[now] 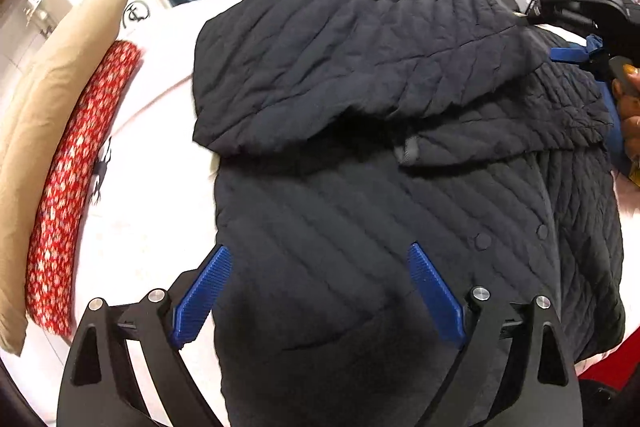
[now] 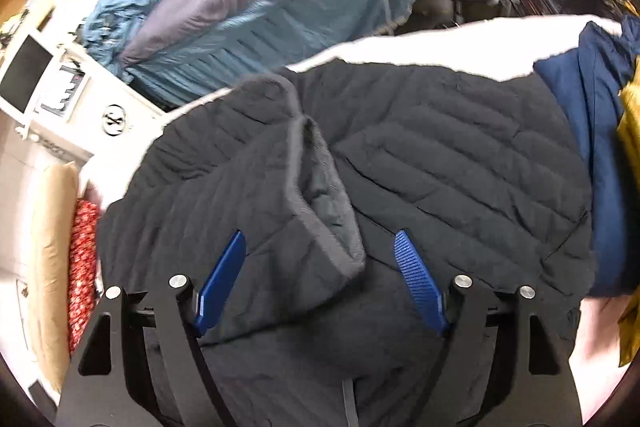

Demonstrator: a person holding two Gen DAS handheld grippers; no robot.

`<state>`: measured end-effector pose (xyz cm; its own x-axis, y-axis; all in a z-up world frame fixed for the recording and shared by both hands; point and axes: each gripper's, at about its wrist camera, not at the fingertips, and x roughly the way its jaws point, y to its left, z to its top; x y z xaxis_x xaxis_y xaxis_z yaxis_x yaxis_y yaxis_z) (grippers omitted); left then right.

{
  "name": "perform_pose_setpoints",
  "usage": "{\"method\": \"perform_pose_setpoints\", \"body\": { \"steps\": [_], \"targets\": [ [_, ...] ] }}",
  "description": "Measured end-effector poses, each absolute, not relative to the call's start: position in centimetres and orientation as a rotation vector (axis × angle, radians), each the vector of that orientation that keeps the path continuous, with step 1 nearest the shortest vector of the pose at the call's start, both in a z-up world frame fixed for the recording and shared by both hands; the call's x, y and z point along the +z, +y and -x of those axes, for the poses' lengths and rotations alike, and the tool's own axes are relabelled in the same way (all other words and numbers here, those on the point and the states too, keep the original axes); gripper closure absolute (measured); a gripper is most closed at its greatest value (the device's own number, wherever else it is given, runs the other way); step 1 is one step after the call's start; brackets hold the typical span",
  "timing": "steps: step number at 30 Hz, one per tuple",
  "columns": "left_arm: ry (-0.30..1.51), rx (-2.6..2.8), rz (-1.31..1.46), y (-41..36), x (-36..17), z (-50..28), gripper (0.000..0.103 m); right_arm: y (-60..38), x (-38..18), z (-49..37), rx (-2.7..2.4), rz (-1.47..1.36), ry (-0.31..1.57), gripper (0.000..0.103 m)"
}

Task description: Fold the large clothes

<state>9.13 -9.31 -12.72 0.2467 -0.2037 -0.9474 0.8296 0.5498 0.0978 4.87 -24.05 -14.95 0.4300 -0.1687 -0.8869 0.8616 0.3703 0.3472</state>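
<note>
Black quilted jacket (image 1: 360,187) lies partly folded.

My left gripper (image 1: 320,291) hovers wide open over the black quilted jacket (image 1: 380,195). One sleeve (image 1: 360,67) lies folded across it. Red patterned cushion (image 1: 76,195) at left.

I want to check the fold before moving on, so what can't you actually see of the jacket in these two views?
- Left wrist view: the black quilted jacket has its near hem cut off by the bottom edge and the left gripper.
- Right wrist view: the folded sleeve cuff hides the front beneath; motion blur softens it.
- Both views: the underside is hidden.
</note>
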Motion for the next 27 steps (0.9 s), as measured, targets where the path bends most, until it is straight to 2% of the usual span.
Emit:
{"method": "perform_pose_setpoints", "body": {
  "steps": [1,2,5,12,15,17,19,21,23,25,27],
  "targets": [
    [1.115,-0.775,-0.687,-8.9,-13.0,-9.3,0.015,-24.1,-15.5,-4.6,-0.779,-0.988,0.884,0.071],
    [1.126,-0.765,-0.684,-8.6,-13.2,-9.4,0.015,-24.2,-15.9,-4.4,-0.775,-1.010,0.883,0.084],
    [1.167,-0.736,-0.670,-7.5,-14.0,-9.9,0.015,-24.0,-15.7,-3.8,-0.766,-0.969,0.869,0.095],
    [1.146,-0.715,-0.673,-8.0,-14.0,-11.3,0.015,-22.1,-17.2,-0.4,-0.836,-0.951,0.918,0.096],
    [1.119,-0.735,-0.669,-9.8,-13.4,-11.9,0.015,-21.9,-18.9,0.7,-0.815,-1.064,0.942,0.095],
    [1.090,-0.752,-0.680,-11.3,-13.0,-12.2,0.015,-22.0,-18.6,1.5,-0.831,-1.111,0.931,0.080],
    [1.052,-0.770,-0.691,-12.8,-12.4,-12.4,0.015,-21.7,-17.7,2.1,-0.873,-1.099,0.912,0.071],
    [1.010,-0.790,-0.699,-14.4,-11.8,-12.6,0.014,-21.4,-15.7,2.4,-0.934,-1.024,0.883,0.065],
    [0.983,-0.811,-0.708,-16.2,-11.6,-12.9,0.012,-21.0,-14.0,1.4,-0.925,-0.903,0.868,0.052],
    [0.974,-0.825,-0.725,-17.7,-11.9,-13.2,0.010,-20.7,-13.5,-0.2,-0.871,-0.805,0.904,0.044],
    [0.988,-0.840,-0.748,-19.4,-13.0,-13.5,0.010,-20.1,-13.8,-2.6,-0.795,-0.700,0.970,0.044]
  ]
}}
